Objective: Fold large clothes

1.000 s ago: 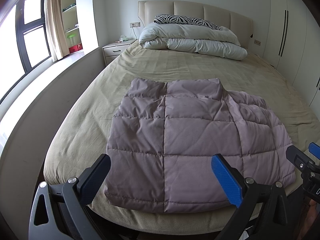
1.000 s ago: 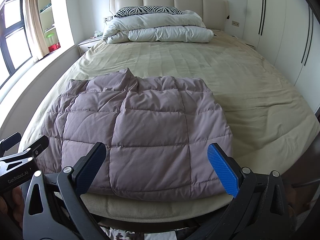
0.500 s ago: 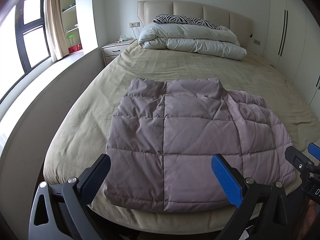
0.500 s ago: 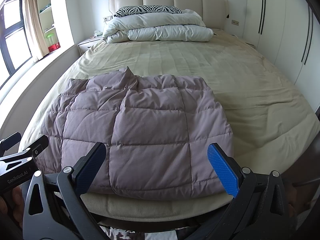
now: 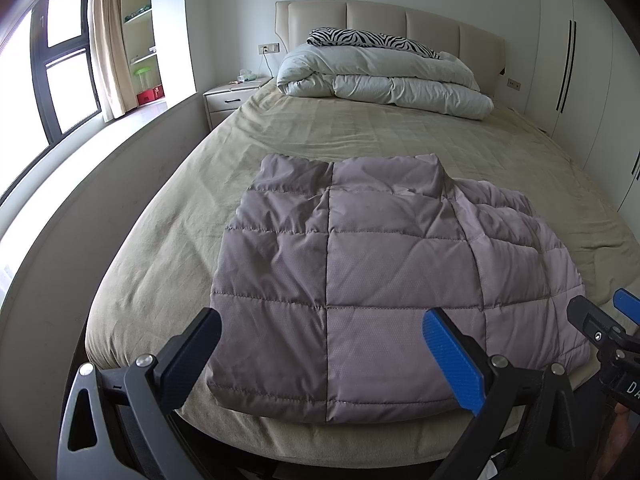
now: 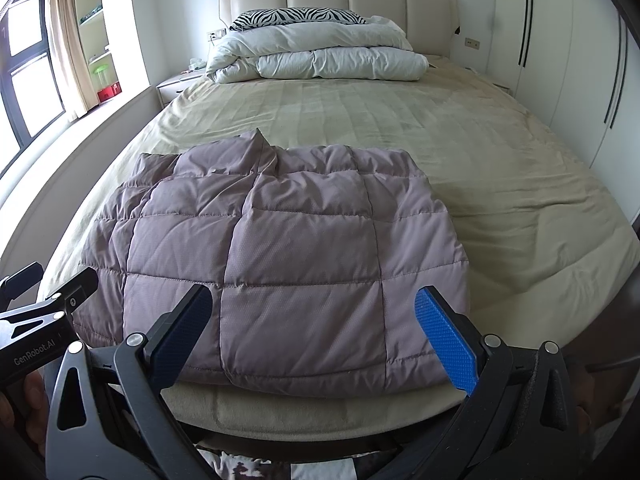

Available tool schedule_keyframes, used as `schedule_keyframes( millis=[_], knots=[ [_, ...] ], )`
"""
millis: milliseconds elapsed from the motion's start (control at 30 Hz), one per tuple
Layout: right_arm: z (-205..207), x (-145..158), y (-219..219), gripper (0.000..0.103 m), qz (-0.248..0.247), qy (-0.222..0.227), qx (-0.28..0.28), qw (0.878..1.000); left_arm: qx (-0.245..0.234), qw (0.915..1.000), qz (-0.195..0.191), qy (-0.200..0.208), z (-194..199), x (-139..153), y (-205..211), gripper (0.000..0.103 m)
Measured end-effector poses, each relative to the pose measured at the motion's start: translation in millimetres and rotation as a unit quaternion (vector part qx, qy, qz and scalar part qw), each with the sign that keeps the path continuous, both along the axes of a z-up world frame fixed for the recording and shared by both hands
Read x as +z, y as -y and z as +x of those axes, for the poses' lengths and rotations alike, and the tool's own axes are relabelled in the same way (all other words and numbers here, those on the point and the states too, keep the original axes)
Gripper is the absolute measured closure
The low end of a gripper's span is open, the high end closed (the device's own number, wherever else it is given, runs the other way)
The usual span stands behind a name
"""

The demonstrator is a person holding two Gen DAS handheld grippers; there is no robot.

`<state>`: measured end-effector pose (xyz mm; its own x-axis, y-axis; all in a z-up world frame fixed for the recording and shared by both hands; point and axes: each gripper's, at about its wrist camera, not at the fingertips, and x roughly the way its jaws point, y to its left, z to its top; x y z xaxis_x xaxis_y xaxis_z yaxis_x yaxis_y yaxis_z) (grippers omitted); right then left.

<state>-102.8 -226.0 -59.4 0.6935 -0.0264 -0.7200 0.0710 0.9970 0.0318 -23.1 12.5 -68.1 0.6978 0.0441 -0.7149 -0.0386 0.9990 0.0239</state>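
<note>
The folded quilted jacket (image 5: 380, 280) lies at frame centre, ahead of 2 wide, empty grippers: left gripper (image 5: 320, 354), right gripper (image 6: 316, 332).

both hand-held grippers, left (image 5: 324, 356) & right (image 6: 316, 338), level side by side, jaws wide apart, holding nothing.

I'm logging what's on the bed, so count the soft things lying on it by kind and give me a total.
Quilted mauve jacket: 1
White duvet: 1
Zebra-print pillow: 1
Total: 3, all lying on the beige bed sheet.
</note>
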Motion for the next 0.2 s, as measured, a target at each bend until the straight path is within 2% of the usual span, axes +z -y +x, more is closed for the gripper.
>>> schedule_keyframes(
  millis=[200],
  knots=[
    [0.3, -0.5, 0.5, 0.0, 0.001, 0.0, 0.0, 1.0, -0.004, 1.0, 0.004, 0.007, -2.9, -2.7, 4.3, 0.0]
  ],
)
